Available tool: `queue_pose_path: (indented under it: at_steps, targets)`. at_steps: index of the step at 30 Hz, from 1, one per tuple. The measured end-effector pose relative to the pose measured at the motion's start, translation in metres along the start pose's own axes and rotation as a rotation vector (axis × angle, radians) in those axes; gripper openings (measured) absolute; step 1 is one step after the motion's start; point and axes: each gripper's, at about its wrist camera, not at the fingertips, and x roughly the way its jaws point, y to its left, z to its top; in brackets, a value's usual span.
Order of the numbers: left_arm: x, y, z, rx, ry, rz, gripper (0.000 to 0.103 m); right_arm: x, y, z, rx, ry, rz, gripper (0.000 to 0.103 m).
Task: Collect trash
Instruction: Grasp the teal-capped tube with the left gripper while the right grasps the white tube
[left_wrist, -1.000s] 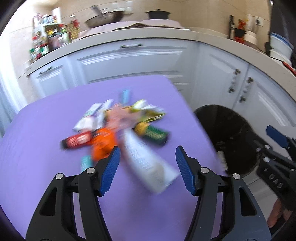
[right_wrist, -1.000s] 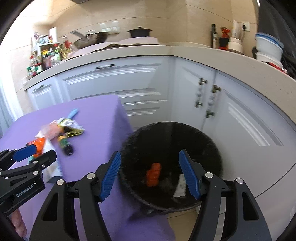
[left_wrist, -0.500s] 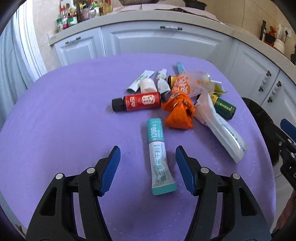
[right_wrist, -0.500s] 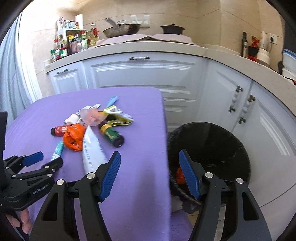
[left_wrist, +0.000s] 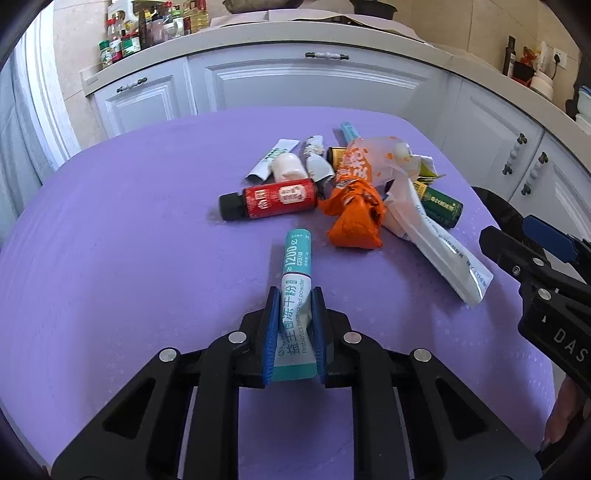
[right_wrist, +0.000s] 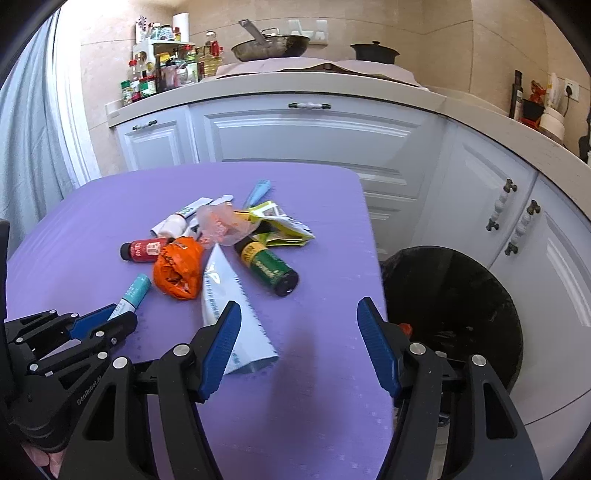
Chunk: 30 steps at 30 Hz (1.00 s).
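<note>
A pile of trash lies on the purple table (left_wrist: 110, 229). My left gripper (left_wrist: 294, 302) is shut on a teal and white powder sachet (left_wrist: 295, 269) that lies on the table; the sachet also shows in the right wrist view (right_wrist: 133, 291). Beyond it lie a red bottle (left_wrist: 273, 197), a crumpled orange wrapper (left_wrist: 354, 218), a long white pouch (left_wrist: 439, 254) and a green bottle (left_wrist: 441, 206). My right gripper (right_wrist: 299, 321) is open and empty above the table's right part, just beside the white pouch (right_wrist: 236, 310). The black trash bin (right_wrist: 454, 314) stands right of the table.
White kitchen cabinets (right_wrist: 306, 144) and a counter with jars, a pan and a pot run behind the table. More small sachets and a yellow-green wrapper (right_wrist: 280, 225) lie in the pile. The bin holds an orange scrap (right_wrist: 405, 328). The table's right edge borders the bin.
My left gripper moved forward and shut on the teal sachet. My right gripper swung left from over the bin to above the table.
</note>
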Motion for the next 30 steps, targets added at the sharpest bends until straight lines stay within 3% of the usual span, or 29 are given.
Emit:
queue_pose_path:
  at_steps: [15, 23, 27, 30]
  targets:
    - [-0.014, 0.064, 0.0, -0.094, -0.024, 0.111, 0.016, 0.014, 0.027, 0.004, -0.053, 0.047, 0.034, 0.066]
    - [-0.016, 0.08, 0.001, -0.131, -0.033, 0.125, 0.016, 0.027, 0.032, 0.002, -0.057, 0.109, 0.066, 0.065]
    - [-0.015, 0.083, 0.0, -0.135, -0.03, 0.123, 0.016, 0.029, 0.035, 0.0, -0.064, 0.133, 0.082, 0.044]
    - [-0.015, 0.083, -0.002, -0.138, -0.028, 0.126, 0.016, 0.03, 0.037, -0.002, -0.074, 0.148, 0.093, 0.035]
